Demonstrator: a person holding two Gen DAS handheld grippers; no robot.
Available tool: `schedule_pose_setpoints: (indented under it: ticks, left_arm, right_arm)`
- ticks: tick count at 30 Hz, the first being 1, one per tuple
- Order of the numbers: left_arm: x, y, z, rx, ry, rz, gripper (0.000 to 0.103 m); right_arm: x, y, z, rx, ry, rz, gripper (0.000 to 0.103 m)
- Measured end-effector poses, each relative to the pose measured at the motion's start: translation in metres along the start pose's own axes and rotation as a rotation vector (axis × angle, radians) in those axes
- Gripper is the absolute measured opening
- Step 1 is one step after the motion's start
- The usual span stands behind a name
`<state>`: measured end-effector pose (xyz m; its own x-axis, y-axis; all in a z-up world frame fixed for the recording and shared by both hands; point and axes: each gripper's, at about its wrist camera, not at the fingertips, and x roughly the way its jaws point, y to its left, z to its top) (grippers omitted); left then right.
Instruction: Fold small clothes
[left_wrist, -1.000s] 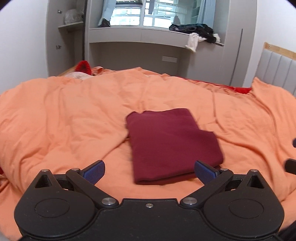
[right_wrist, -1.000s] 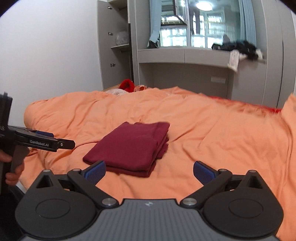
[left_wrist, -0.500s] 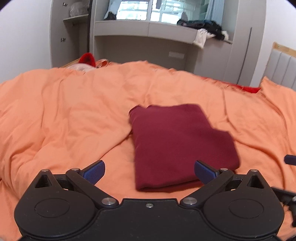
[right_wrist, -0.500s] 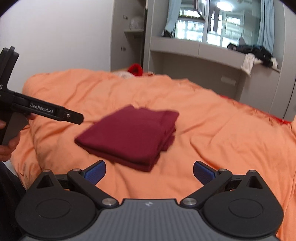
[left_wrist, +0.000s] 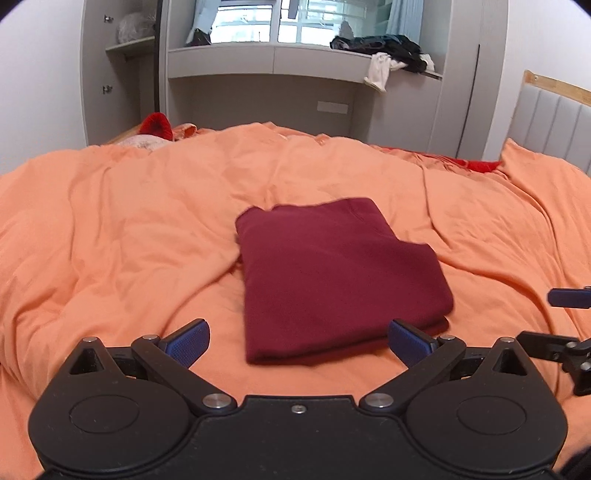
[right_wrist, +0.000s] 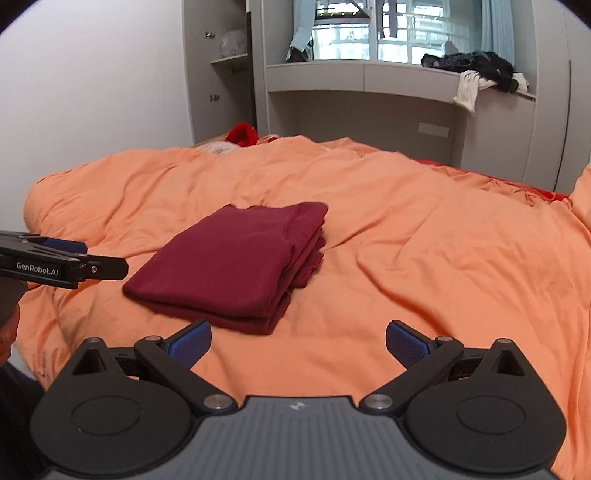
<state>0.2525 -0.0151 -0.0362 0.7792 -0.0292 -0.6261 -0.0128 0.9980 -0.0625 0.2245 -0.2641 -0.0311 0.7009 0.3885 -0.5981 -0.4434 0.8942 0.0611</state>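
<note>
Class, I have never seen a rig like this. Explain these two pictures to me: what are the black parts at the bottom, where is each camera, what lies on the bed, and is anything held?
There is no robot here. A person holds a two-finger claw in each hand, and a camera on each looks forward along its fingers. One picture comes from the left claw, the other from the right claw; the black parts with blue pads are the claws themselves. Each also shows at the edge of the other's picture. On the orange duvet lies a dark red garment, folded into a neat stack. Both claws are open and hold nothing.
</note>
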Motion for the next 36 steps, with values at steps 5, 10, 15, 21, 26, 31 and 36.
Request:
schedule_pose_setpoints:
  ticks: [5, 10, 15, 21, 26, 31, 36]
  left_arm:
    - [0.002, -0.011, -0.013, 0.062, 0.01, 0.015, 0.102]
    - [0.004, -0.01, -0.012, 0.042, 0.023, -0.003, 0.102]
    - [0.01, -0.011, -0.013, 0.049, 0.042, 0.001, 0.102]
    - [0.012, -0.013, -0.014, 0.061, 0.047, -0.01, 0.102]
    - [0.013, -0.014, -0.015, 0.066, 0.05, -0.009, 0.102]
    - [0.014, -0.015, -0.016, 0.08, 0.057, -0.011, 0.102]
    - [0.013, -0.016, -0.016, 0.093, 0.049, -0.01, 0.102]
  right_arm:
    - [-0.003, 0.008, -0.005, -0.008, 0.023, 0.028, 0.103]
    - [-0.004, 0.001, -0.002, 0.008, -0.012, -0.004, 0.103]
    - [-0.002, -0.006, 0.0, 0.069, -0.016, 0.028, 0.103]
    - [0.003, -0.001, -0.001, 0.049, -0.003, 0.031, 0.103]
    - [0.002, 0.003, 0.0, 0.029, -0.017, 0.01, 0.103]
    - [0.005, 0.004, 0.0, 0.03, -0.008, 0.013, 0.103]
    - [0.007, 0.004, 0.0, 0.032, -0.004, 0.017, 0.103]
